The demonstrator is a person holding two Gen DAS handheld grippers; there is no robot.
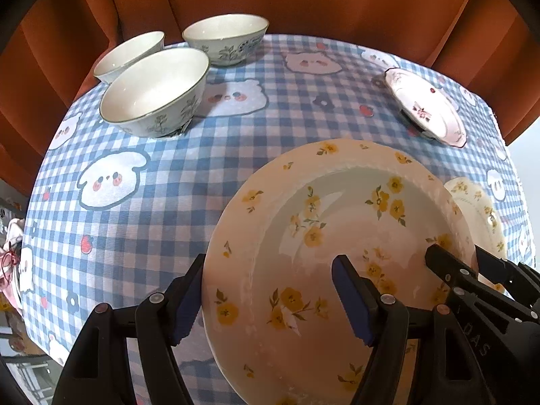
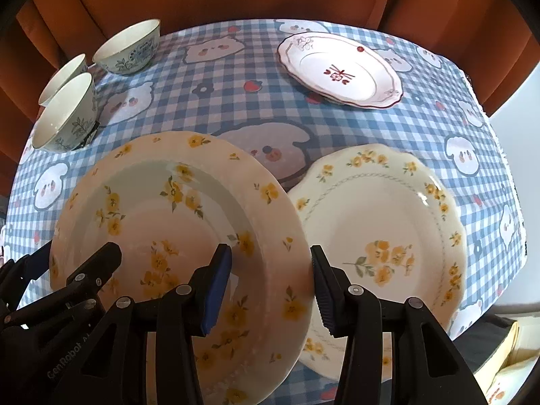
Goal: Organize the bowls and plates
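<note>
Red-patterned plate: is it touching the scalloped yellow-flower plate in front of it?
Apart. The right wrist view shows a band of checked tablecloth between the red-patterned plate and the scalloped plate.

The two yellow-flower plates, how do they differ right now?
The deep plate sits between the jaws of the left gripper and right gripper with a plain rim; the scalloped plate lies on the tablecloth, ungripped, with a dotted ring inside. Both are cream with yellow flowers.

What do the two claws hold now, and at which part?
Both hold the yellow-flowered deep plate by its rim: the left claw at the plate's left edge, the right claw at its right edge.
</note>
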